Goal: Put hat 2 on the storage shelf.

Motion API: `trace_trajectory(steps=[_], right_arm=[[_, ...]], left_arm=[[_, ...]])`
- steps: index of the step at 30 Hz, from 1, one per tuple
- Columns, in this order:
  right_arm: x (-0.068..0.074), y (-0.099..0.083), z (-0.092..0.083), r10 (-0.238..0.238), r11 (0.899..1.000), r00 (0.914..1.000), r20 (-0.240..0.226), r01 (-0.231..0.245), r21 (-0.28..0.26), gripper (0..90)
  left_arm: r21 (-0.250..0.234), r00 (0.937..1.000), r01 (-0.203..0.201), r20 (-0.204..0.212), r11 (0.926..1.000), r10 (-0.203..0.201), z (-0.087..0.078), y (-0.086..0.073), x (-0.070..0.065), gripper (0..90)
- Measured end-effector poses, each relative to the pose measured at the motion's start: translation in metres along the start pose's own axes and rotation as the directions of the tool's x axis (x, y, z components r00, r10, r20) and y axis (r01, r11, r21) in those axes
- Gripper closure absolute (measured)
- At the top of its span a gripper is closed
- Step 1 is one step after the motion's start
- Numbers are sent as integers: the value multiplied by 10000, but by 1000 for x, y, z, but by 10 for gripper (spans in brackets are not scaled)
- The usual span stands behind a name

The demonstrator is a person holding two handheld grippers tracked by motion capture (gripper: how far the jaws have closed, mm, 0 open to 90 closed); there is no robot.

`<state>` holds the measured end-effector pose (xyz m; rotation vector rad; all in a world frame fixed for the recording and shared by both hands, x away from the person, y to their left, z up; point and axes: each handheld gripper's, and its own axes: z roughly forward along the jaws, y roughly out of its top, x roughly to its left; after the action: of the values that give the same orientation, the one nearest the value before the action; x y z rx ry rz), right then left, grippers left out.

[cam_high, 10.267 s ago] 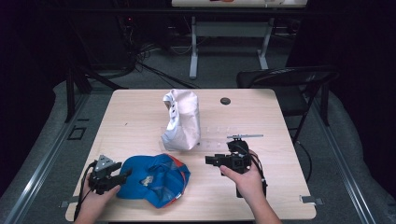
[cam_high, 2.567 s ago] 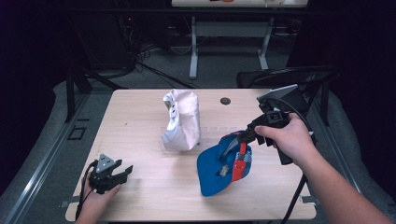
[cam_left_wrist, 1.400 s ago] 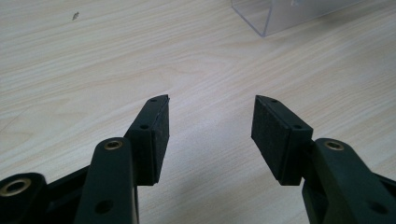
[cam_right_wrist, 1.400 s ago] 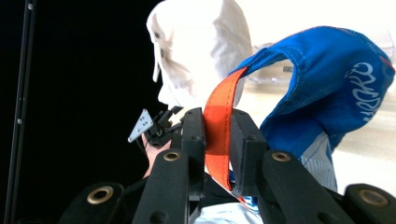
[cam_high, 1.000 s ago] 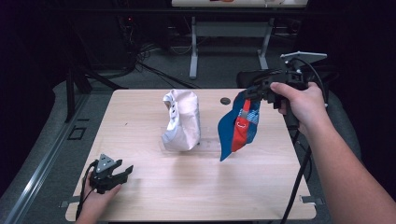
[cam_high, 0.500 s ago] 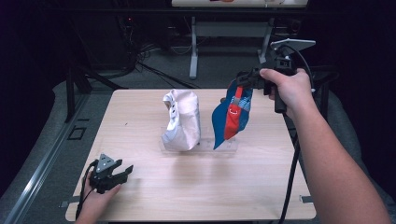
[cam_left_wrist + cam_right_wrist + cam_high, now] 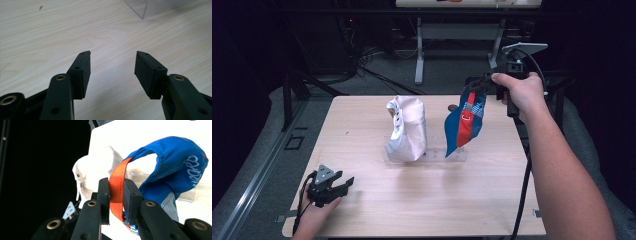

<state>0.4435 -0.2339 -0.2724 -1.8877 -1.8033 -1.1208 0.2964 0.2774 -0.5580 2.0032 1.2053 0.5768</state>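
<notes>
My right gripper is raised over the table's far right and shut on the orange strap of a blue and red cap. The cap hangs down from the jaws, its lower tip just above a clear plastic stand. In the right gripper view the blue cap loops to the right of the jaws. A white cap sits upright on the stand's left part, beside the hanging one. My left gripper rests at the front left of the table, open, with bare wood between its jaws.
The wooden table has a small dark round object near its far edge, behind the blue cap. A corner of the clear stand lies ahead of the left gripper. Dark floor, cables and table legs surround the table.
The blue cap lay on the table's front; my right gripper took it, lifted it and carried it to the far right, then a little left toward the stand. The left gripper has stayed put.
</notes>
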Motion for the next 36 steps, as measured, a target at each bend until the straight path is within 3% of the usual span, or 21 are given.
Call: trace_trajectory(steps=[11,18,26,36], right_arm=[[-2,0,17,-25,10000,9998,-201,24,-53,776],[-3,-5,27,-101,9995,9999,-20,101,291,775],[-16,-10,41,-54,9981,9997,250,39,609,774],[-19,-15,48,-149,9975,9990,416,119,704,773]], left_arm=[[-26,10000,19,-32,10000,-19,0,0,1,471],[-41,10000,15,-30,10000,-15,-1,0,1,471],[3,10000,-46,-14,10000,46,-1,0,1,471],[-55,10000,13,-34,10000,-13,-1,0,1,471]])
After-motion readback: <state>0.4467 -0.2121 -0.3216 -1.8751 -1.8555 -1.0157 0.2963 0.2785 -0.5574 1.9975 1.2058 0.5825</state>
